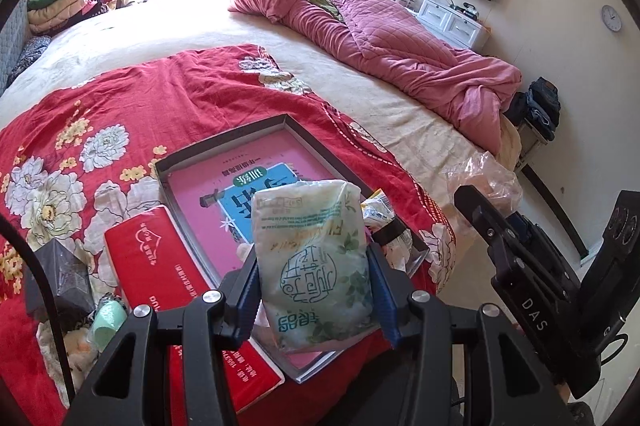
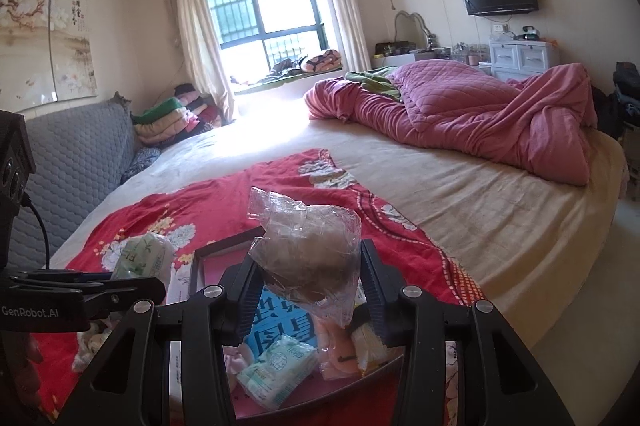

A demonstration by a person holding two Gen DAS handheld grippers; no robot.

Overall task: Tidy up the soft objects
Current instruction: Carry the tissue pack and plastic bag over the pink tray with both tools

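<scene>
— What's around you, seen from your left hand?

— A bedroom: a wide bed [image 1: 168,26] with a red flowered cloth [image 1: 120,98] spread on it, and a shallow tray [image 1: 224,142] lying on the cloth. My left fingers [image 1: 316,290] are part closed on a green tissue pack [image 1: 316,258], one blue pad against each long side, holding it upright above the tray. A red tissue box [image 1: 160,266] sits just beside the tray.

— How does the pack handle?

— Light and squashy, I'd judge, with slick film. Gripping across the middle looks safest; a corner would likely slip.

— And from the right hand?

— Same bed, window behind. My right fingers [image 2: 308,286] are also part closed, pinching a crinkled clear bag [image 2: 308,242] with something brownish and fluffy inside. It hangs over the tray, where a small tissue packet [image 2: 276,370] already lies. The bag seems feather-light and slippery, so I'd hold the bulky part, not the loose film.
</scene>
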